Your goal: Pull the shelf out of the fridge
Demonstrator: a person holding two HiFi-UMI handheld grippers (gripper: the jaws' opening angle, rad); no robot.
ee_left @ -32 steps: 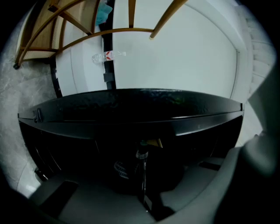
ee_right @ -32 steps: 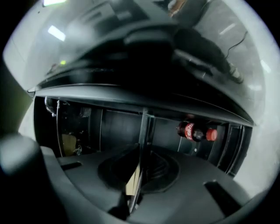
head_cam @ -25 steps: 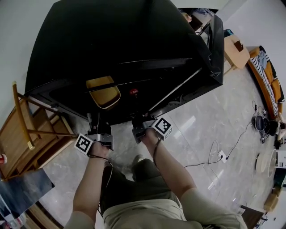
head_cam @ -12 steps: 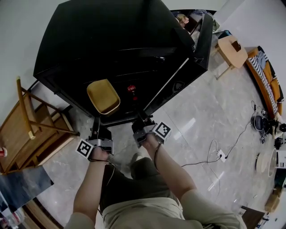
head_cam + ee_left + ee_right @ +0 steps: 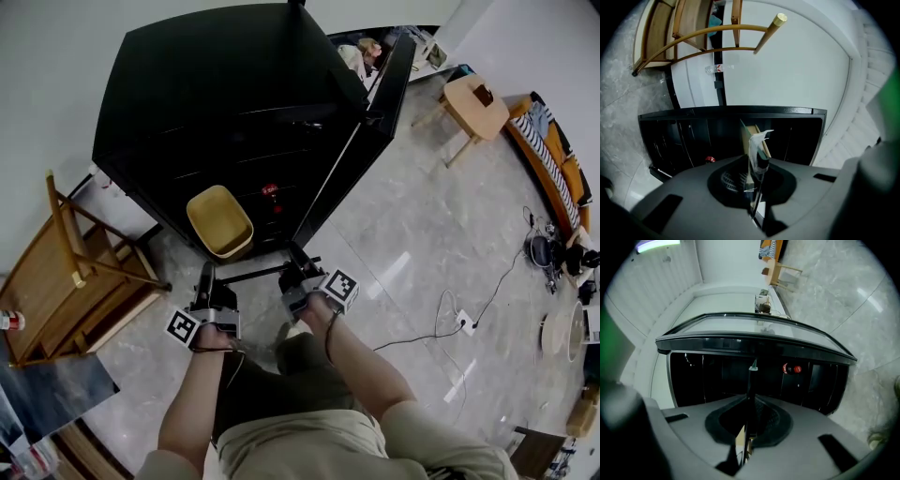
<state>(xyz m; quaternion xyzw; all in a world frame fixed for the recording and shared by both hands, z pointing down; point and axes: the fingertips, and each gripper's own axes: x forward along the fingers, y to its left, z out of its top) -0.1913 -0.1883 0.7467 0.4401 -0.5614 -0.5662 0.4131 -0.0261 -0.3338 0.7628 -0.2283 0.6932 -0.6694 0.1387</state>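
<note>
Drawn farther out than a second ago, the shelf (image 5: pixel 262 272) is now held well forward of the fridge (image 5: pixel 225 103).
Its front edge is pinched near the left corner by the left tool (image 5: pixel 205 275) and near the right corner by the right tool (image 5: pixel 294 263), each with jaws pressed together on the thin pane, as both gripper views show. A tan tub (image 5: pixel 219 220) is carried on the shelf's left side. The pull is judged well advanced but unfinished: the shelf's back edge is lost against the dark interior, so whether it is free of its rails cannot be told. The clear pane is hardly made out in the head view, and a red item (image 5: pixel 270 190) inside is too small to be named.
</note>
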